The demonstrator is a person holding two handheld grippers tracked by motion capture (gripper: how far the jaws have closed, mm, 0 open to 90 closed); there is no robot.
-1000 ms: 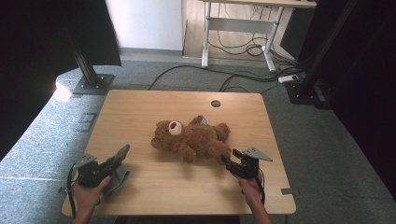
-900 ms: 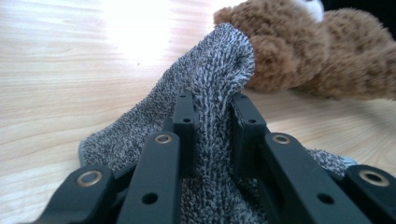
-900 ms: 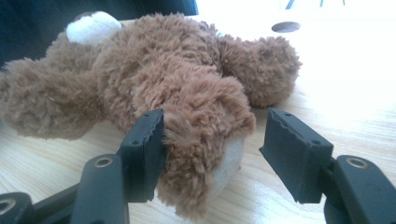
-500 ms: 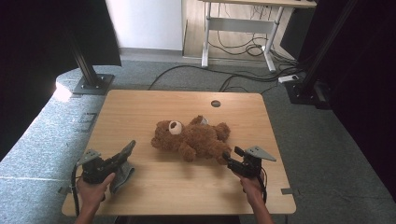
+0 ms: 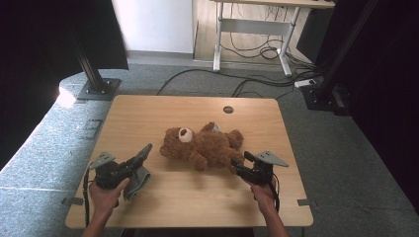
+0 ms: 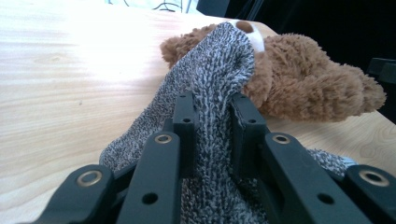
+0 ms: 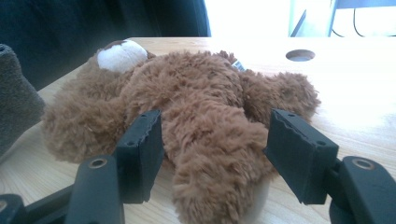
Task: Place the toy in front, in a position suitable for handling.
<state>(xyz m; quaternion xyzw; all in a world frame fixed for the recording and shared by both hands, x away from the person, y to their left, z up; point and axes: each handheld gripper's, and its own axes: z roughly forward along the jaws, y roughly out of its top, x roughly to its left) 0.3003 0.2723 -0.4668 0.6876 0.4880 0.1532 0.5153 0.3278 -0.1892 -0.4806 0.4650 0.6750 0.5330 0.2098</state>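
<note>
High view: wooden table (image 5: 148, 118) stands on grey carpet (image 5: 346, 148).

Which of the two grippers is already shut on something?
The left gripper: its jaws pinch the grey sock. The right gripper stands open, its jaws on either side of the bear's leg without closing on it.

No readable writing

A small tag (image 7: 237, 65) pokes from the far side of the teddy bear (image 5: 205, 146), but its print is too small and blurred to make out.
</note>
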